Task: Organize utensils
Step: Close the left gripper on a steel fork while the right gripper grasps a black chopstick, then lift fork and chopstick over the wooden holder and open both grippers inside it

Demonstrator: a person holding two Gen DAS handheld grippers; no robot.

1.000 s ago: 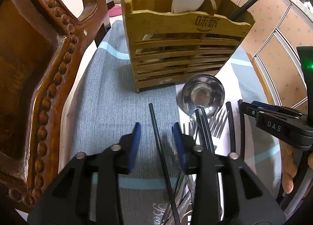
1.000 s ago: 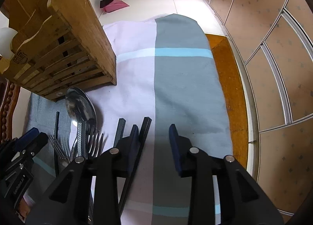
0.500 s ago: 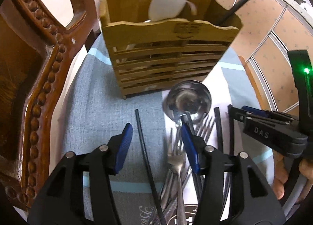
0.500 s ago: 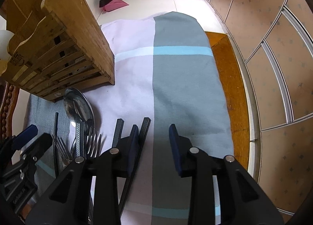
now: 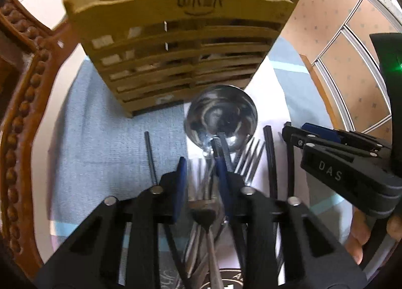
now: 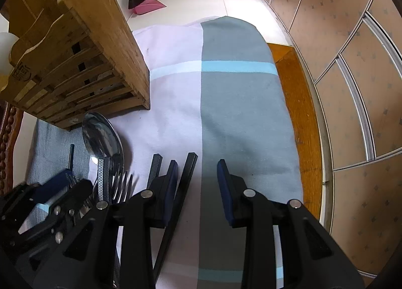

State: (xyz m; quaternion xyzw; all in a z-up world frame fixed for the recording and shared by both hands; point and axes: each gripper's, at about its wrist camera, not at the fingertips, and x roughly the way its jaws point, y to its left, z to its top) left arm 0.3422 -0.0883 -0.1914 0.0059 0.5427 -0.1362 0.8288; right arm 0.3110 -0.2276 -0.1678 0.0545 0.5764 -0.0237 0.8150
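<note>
Black tool [image 5: 199,172], blue pads [image 5: 180,183], silver screws, "DAS" marking.

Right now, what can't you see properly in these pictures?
- Fork between the left claw: tines blurred in the left wrist view, handle hidden under the claw.
- Wooden holder: top cut off by the edge, contents mostly hidden.
- Black chopsticks: lower ends hidden under the right claw in the right wrist view.
</note>
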